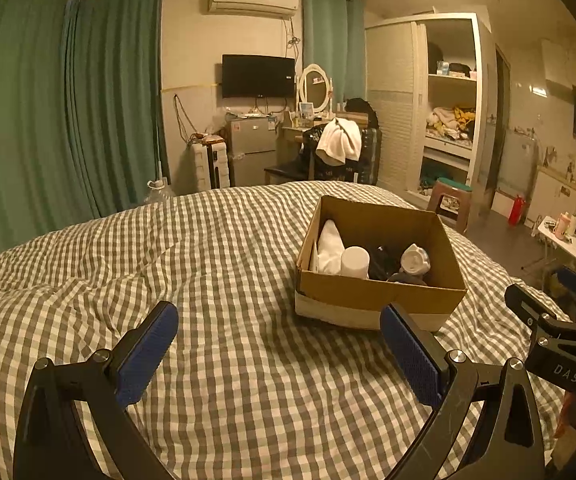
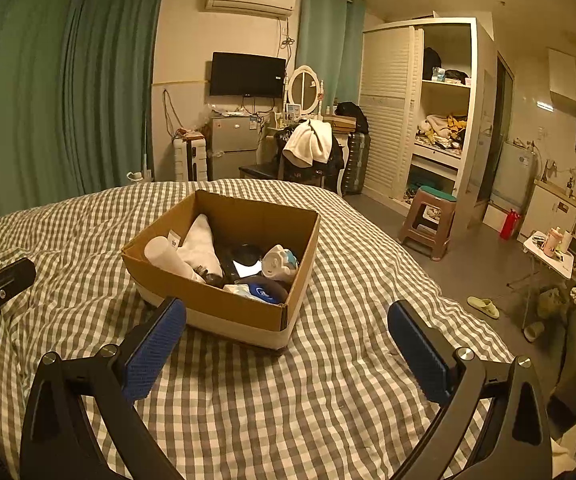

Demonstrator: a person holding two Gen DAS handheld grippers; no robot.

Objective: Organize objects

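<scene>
An open cardboard box (image 1: pixel 380 292) (image 2: pixel 224 304) sits on the checked bed cover (image 1: pixel 228 380) (image 2: pixel 288 400). It holds a white tube (image 2: pixel 164 258), a white cloth (image 2: pixel 200 244), a small white and blue object (image 2: pixel 280 264), a dark blue pouch (image 2: pixel 266 290) and dark items. My left gripper (image 1: pixel 280 344) is open and empty, above the bed to the left of and in front of the box. My right gripper (image 2: pixel 288 344) is open and empty, just in front of the box. The right gripper also shows in the left wrist view (image 1: pixel 556 320).
A brown stool (image 2: pixel 428 220) stands on the floor right of the bed, with slippers (image 2: pixel 484 306) and a small folding table (image 2: pixel 552 252) further right. A chair draped with a white towel (image 2: pixel 308 142), a fridge and a wardrobe stand beyond the bed. Green curtains hang at left.
</scene>
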